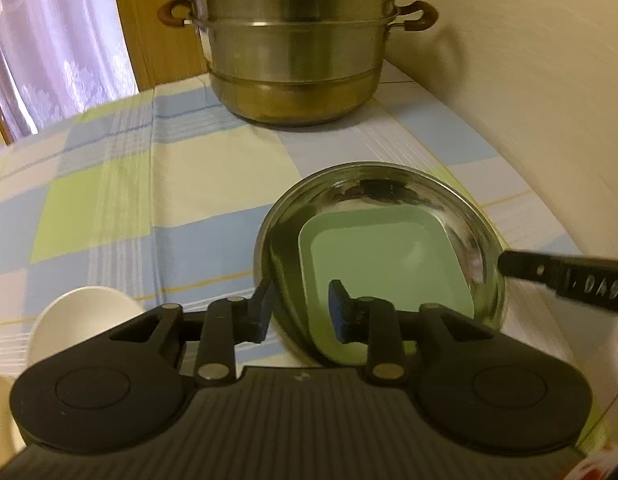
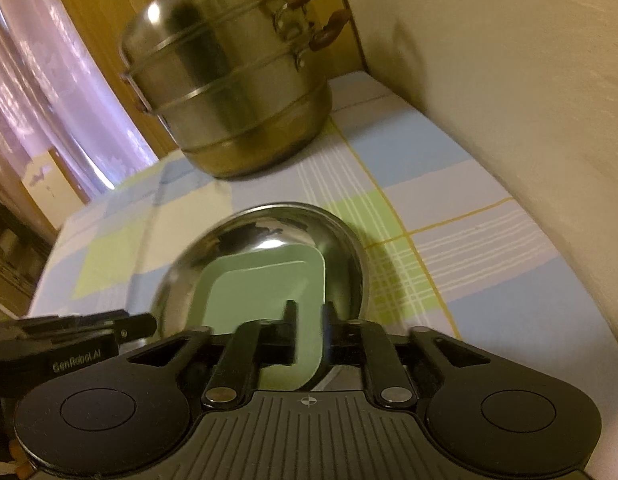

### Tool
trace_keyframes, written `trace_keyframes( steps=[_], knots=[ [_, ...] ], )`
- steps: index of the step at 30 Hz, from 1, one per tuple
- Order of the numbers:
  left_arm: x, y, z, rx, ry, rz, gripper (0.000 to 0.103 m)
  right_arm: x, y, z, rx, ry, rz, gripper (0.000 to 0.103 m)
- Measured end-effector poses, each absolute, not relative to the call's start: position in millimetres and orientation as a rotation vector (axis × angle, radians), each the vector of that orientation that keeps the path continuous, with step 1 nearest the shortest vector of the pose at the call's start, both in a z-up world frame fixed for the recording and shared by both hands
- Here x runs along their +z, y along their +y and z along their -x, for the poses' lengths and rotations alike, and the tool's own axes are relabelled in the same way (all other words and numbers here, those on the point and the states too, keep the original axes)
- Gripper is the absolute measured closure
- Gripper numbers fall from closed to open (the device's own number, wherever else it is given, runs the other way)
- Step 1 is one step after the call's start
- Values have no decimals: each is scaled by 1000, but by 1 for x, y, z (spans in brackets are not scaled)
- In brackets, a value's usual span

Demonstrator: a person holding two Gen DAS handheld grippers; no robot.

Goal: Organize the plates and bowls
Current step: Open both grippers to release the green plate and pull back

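Observation:
A shiny steel bowl point(image 1: 481, 236) sits on the checked tablecloth with a square mint-green plate point(image 1: 389, 256) inside it. My left gripper point(image 1: 301, 312) is open, its fingers straddling the bowl's near rim, one outside and one over the plate. In the right wrist view the same bowl point(image 2: 341, 248) and green plate point(image 2: 265, 280) lie just ahead. My right gripper point(image 2: 309, 328) has its fingers close together over the plate's near right edge; whether they pinch it is unclear. The right gripper's tip point(image 1: 521, 266) shows at the bowl's right rim in the left wrist view.
A tall steel steamer pot point(image 1: 293, 60) with brown handles stands at the back of the table, also in the right wrist view point(image 2: 237, 92). White bowls point(image 1: 81, 312) sit at the near left. A cream wall point(image 1: 549, 80) bounds the right side. The left gripper point(image 2: 109, 328) shows at the left.

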State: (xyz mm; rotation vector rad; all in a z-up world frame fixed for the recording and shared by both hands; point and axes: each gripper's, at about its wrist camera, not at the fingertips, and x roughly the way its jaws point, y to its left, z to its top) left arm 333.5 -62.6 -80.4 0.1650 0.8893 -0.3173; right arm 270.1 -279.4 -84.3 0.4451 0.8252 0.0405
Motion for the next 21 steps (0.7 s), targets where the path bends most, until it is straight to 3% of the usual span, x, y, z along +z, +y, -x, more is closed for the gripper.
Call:
trace_keyframes(
  steps=[1,4,12,21],
  knots=[
    [-78,-61,-330,-318,883,-177,72,-81,-280,-266,42,820,-456,68],
    [-70,-56,-310,-322,868,-208,71,-73,-285,-249,55,805,-494,62],
    [-54,-50,-256,-268,854,-309,66,-58,-288,-199,123,816,-528,59],
    [-37,-36,-199,-263,895,-210,66,-49,-289,-146,167,846,-529,57]
  ],
)
